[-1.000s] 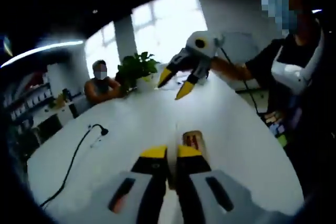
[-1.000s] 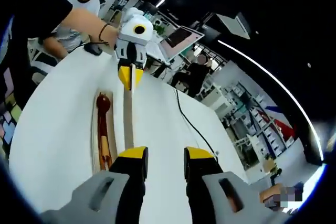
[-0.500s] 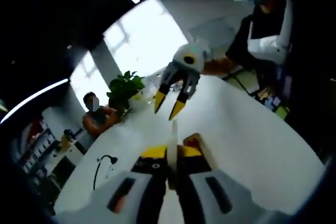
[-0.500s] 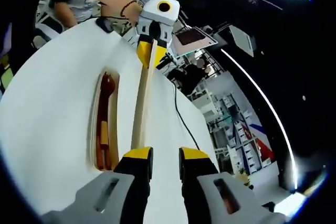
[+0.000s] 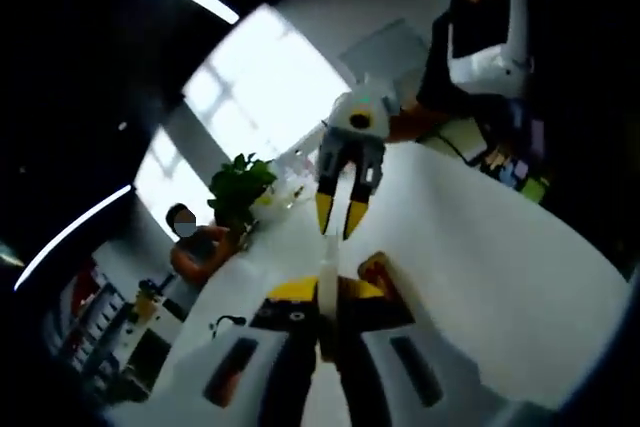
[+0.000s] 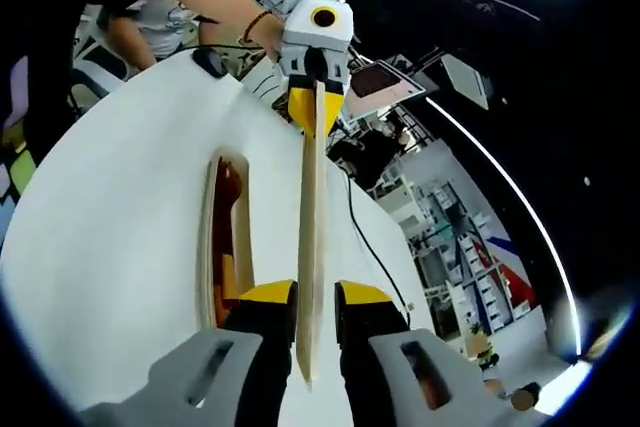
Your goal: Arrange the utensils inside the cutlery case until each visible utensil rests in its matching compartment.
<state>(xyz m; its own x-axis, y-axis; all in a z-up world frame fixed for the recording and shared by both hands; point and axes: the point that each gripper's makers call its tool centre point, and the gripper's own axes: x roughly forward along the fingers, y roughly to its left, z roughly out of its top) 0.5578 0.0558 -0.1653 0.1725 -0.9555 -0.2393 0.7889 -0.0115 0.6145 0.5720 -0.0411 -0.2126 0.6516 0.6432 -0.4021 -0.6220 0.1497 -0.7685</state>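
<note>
A white table (image 6: 110, 247) carried the wooden cutlery case (image 6: 222, 247), which lay just left of the right gripper (image 6: 316, 297). A long pale wooden utensil (image 6: 310, 237) ran between both grippers: the left gripper (image 6: 318, 112) pinched its far end, while the right gripper's jaws stood narrowly around the near end, contact unclear.

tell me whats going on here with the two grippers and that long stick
A person holds a long pale wooden utensil lifted above the white table. The left gripper is shut on one end of it. The right gripper has its jaws either side of the other end, apparently closing. The wooden cutlery case lies alongside on the table.
</note>
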